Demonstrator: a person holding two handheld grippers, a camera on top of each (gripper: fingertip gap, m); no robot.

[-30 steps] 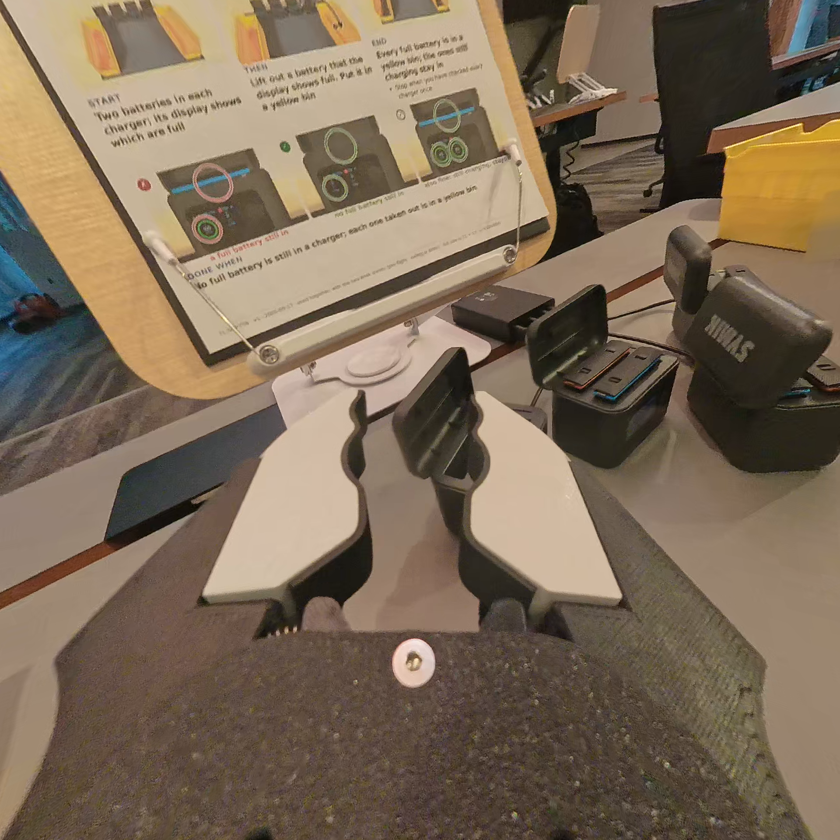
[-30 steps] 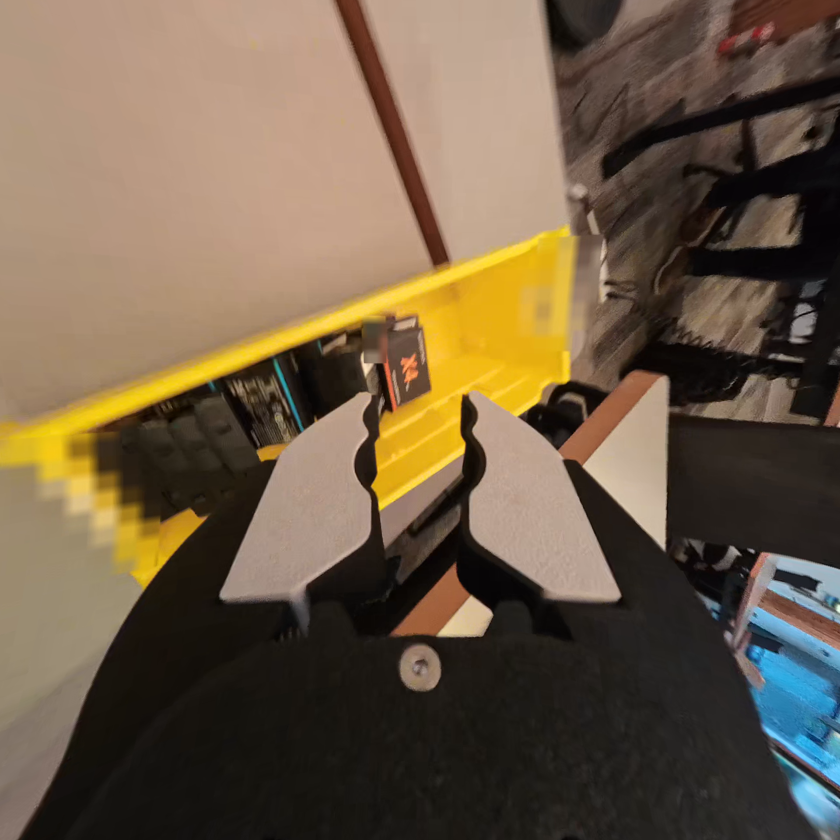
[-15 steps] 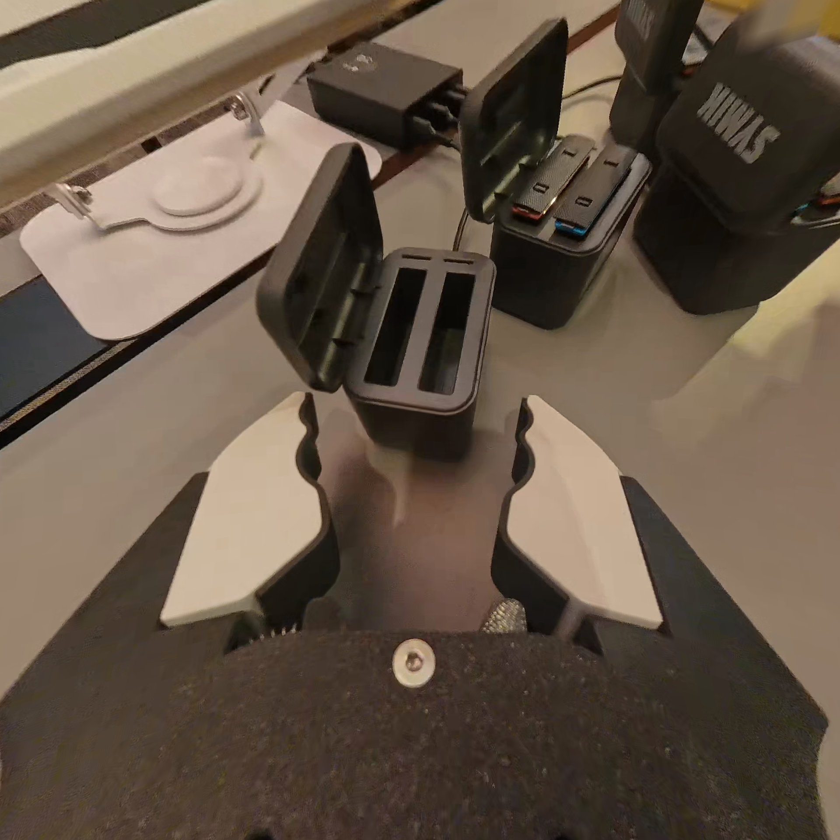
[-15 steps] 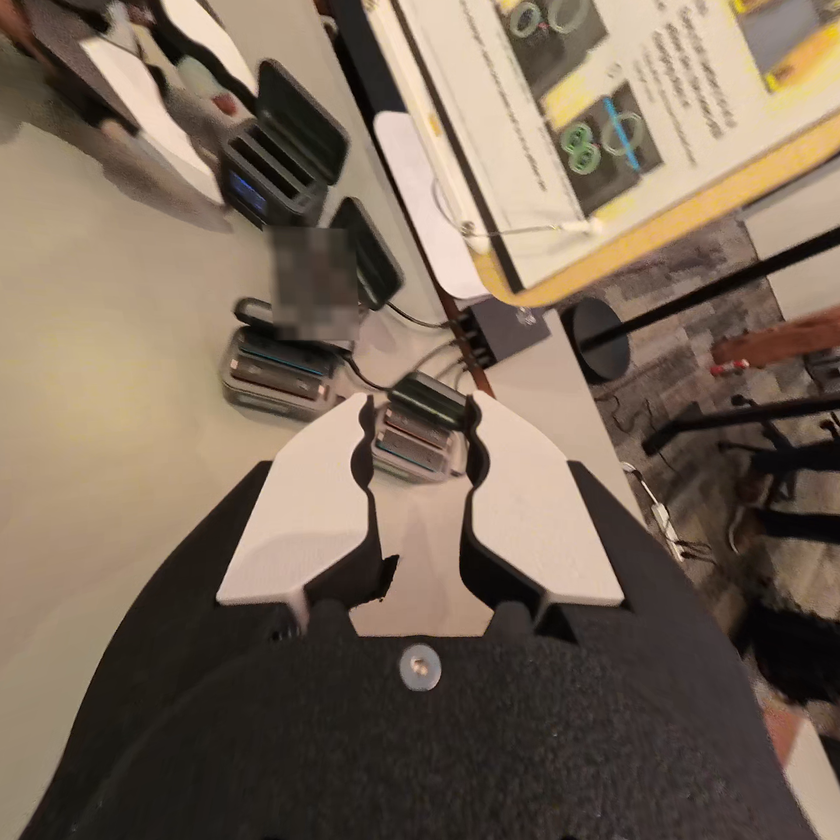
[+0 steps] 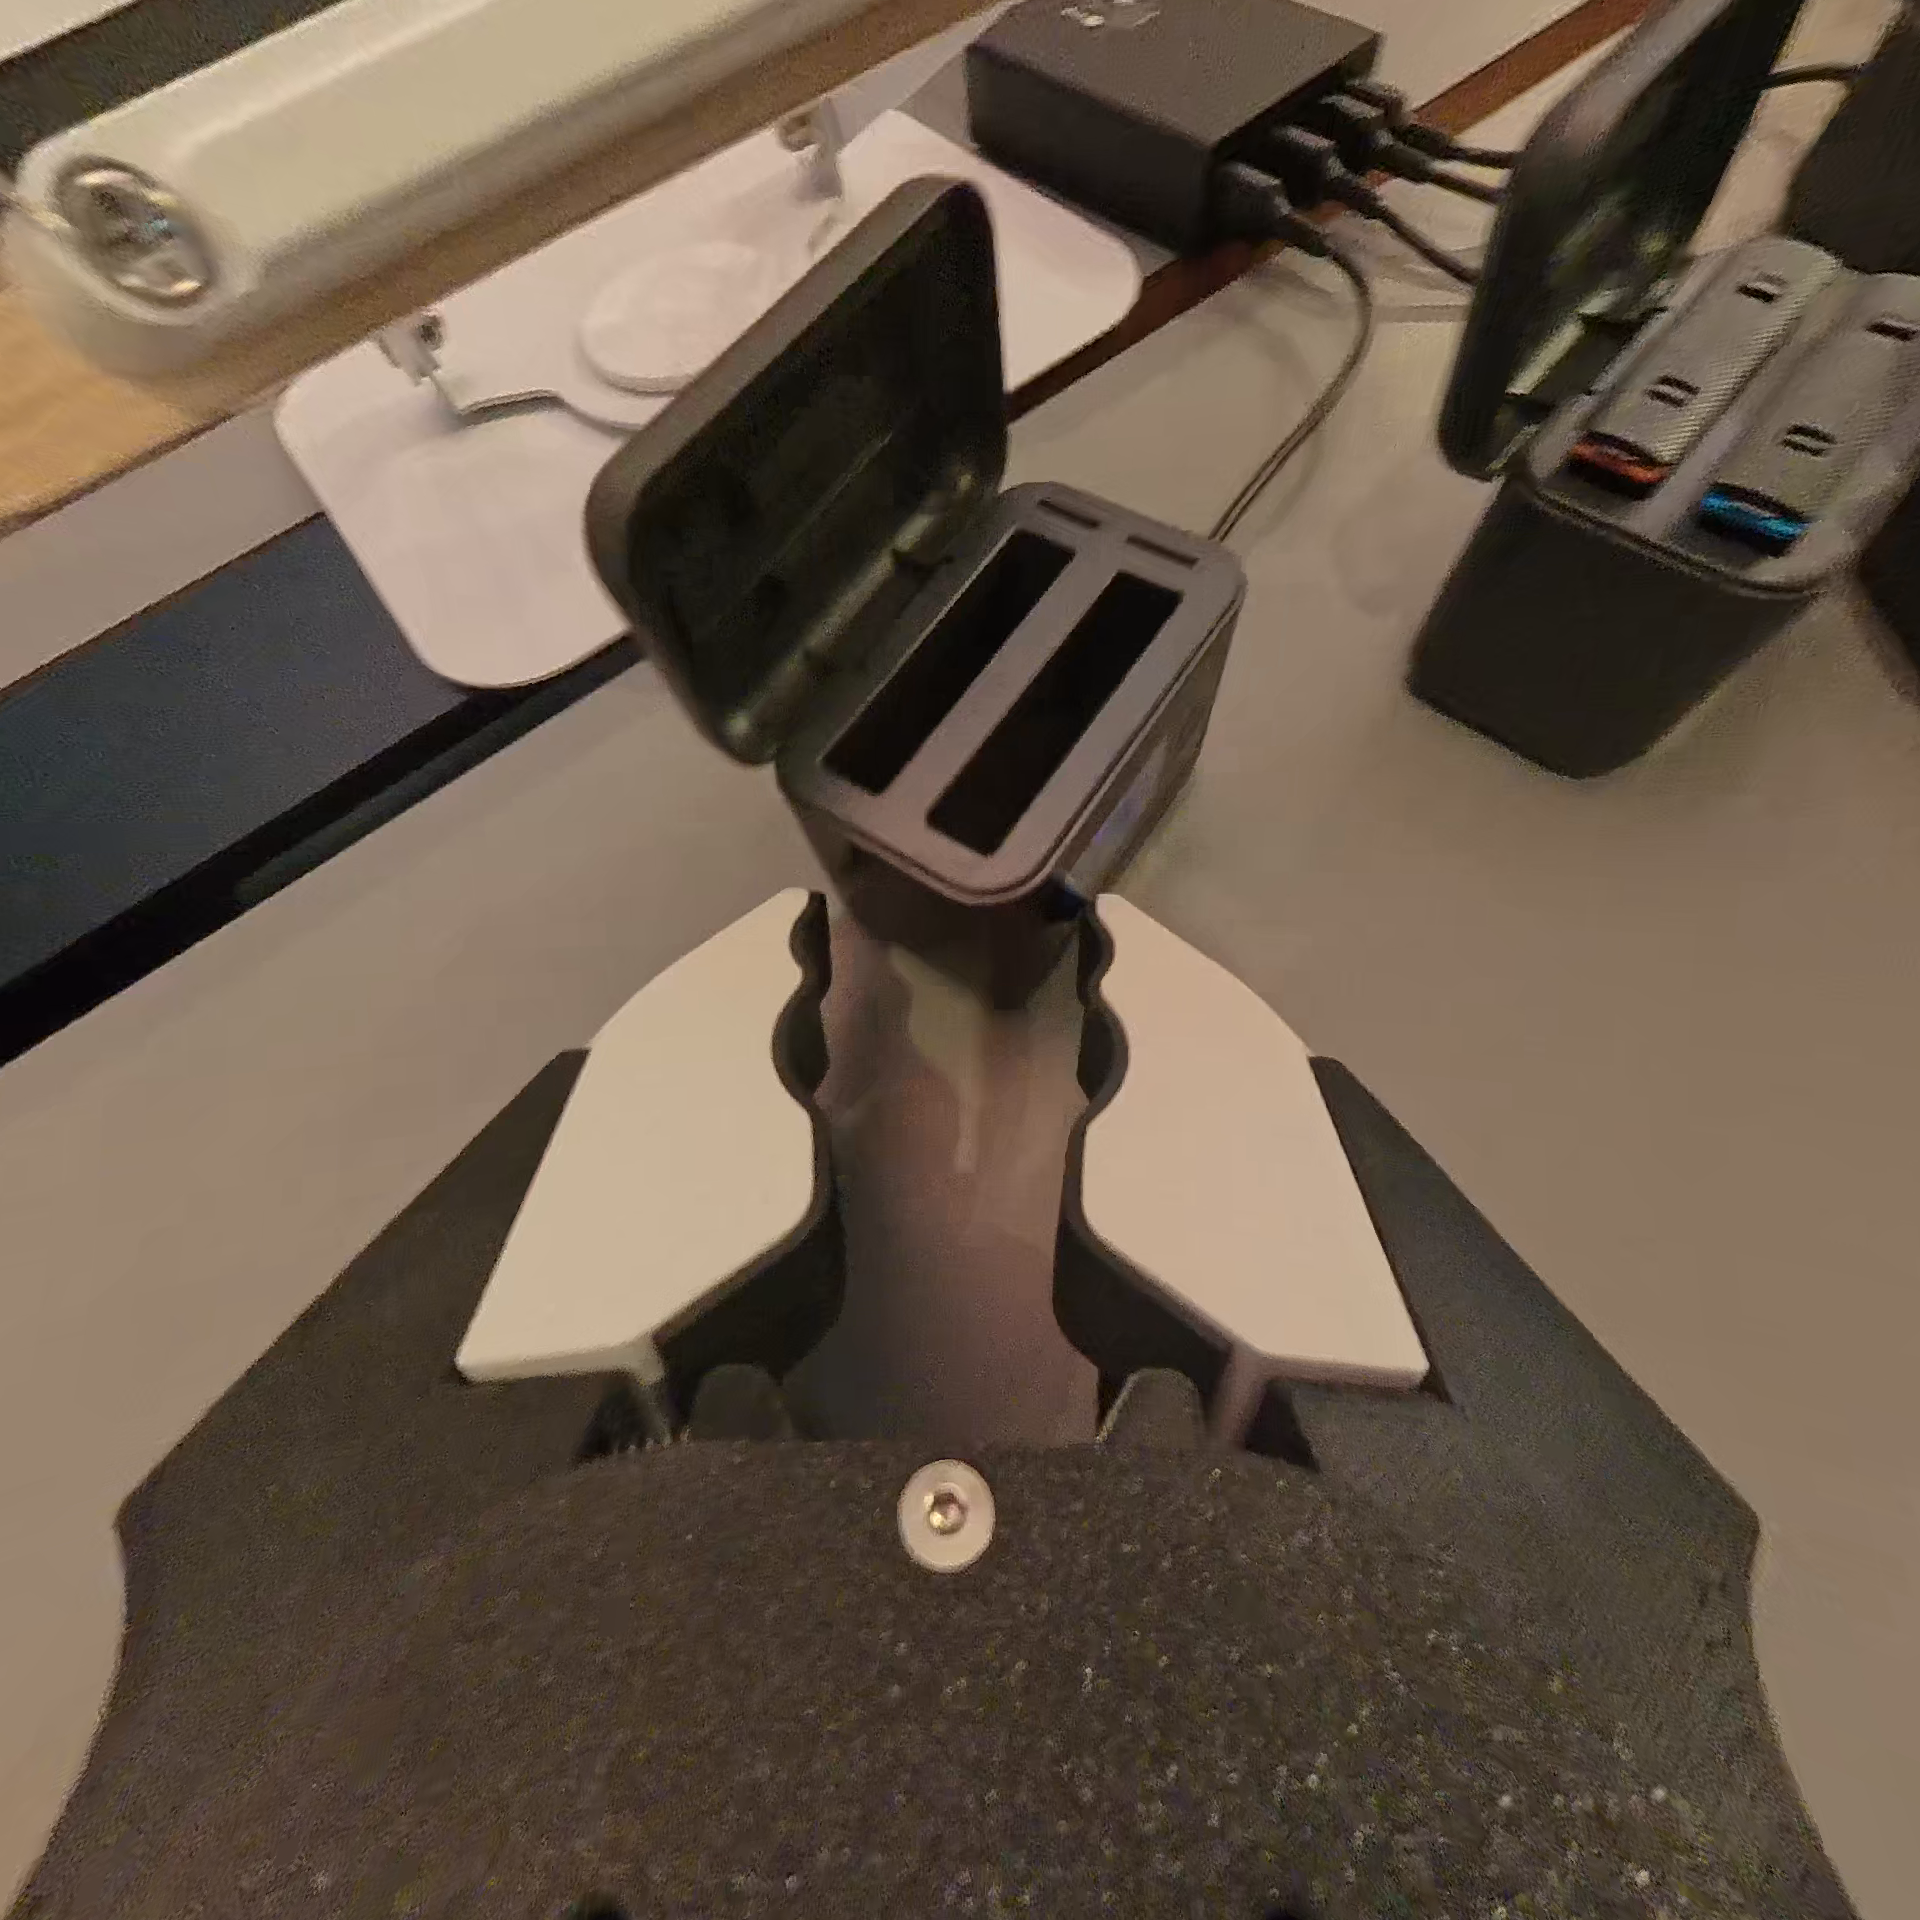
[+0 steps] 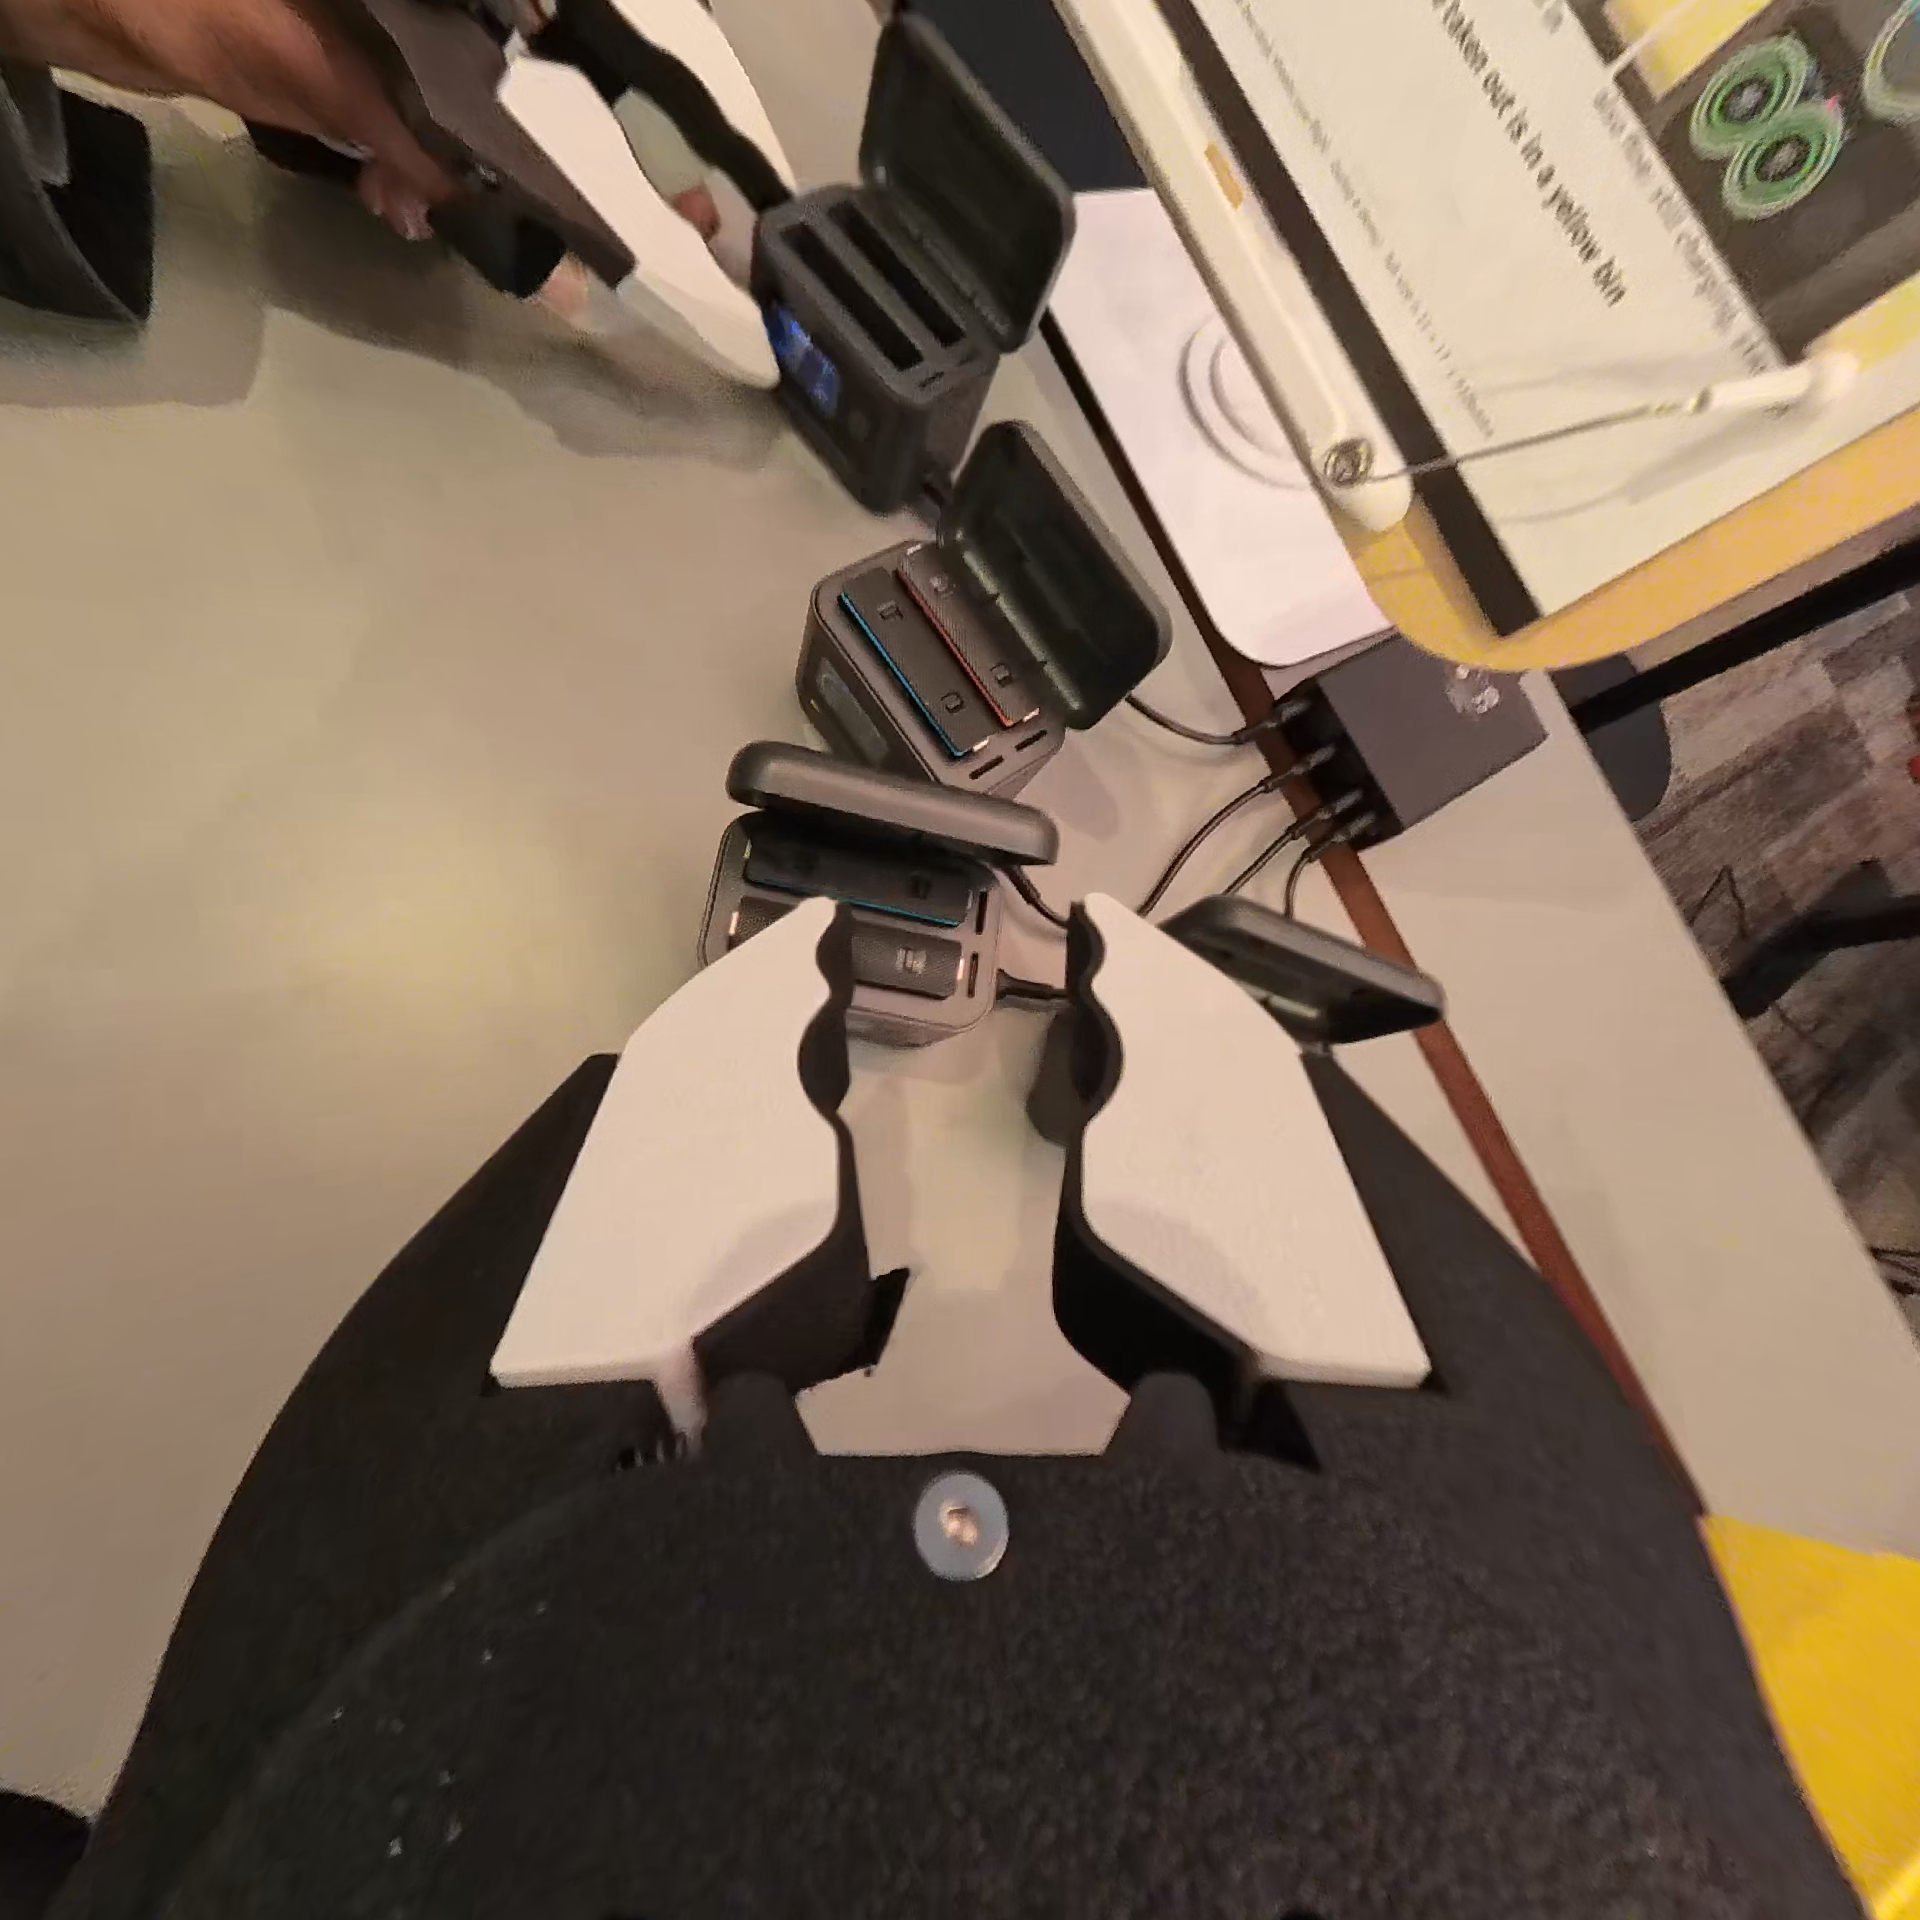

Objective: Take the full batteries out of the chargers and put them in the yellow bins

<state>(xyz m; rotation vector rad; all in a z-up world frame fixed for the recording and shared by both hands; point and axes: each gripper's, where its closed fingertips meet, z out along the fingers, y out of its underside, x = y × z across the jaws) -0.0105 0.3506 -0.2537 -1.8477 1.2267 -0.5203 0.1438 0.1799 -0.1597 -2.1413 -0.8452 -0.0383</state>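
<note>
In the left wrist view an empty black charger [image 5: 1018, 717] stands with its lid up and both slots bare. My left gripper [image 5: 948, 914] has its jaws against the two sides of the charger's near end. This charger [image 6: 883, 343] and the left gripper's fingers [image 6: 675, 301] also show in the right wrist view. My right gripper [image 6: 951, 914] is open and empty, just above a charger with a half-raised lid [image 6: 862, 935] that holds a blue-edged battery. A further charger [image 6: 935, 665] holds a blue-edged and a red-edged battery. A yellow bin corner [image 6: 1829, 1662] is at lower right.
A black USB hub [image 6: 1423, 727] with cables sits at the table's back edge. An instruction board [image 6: 1558, 260] on a white stand [image 5: 499, 499] overhangs the chargers. Another charger's dark lid [image 6: 1309, 966] lies right of my right fingers. A person's hand [image 6: 312, 83] holds the left gripper. Some 25 centimetres of space lies between my two pairs of fingers. From either gripper's tips it is about 25 centimetres to the black USB hub [image 6: 1423, 727]. The left camera catches it too, in the left wrist view [image 5: 1215, 38].
My left gripper opened wide, then moved in and narrowed around the empty charger. My right gripper swung from the yellow bin to the chargers and came closer to them.
</note>
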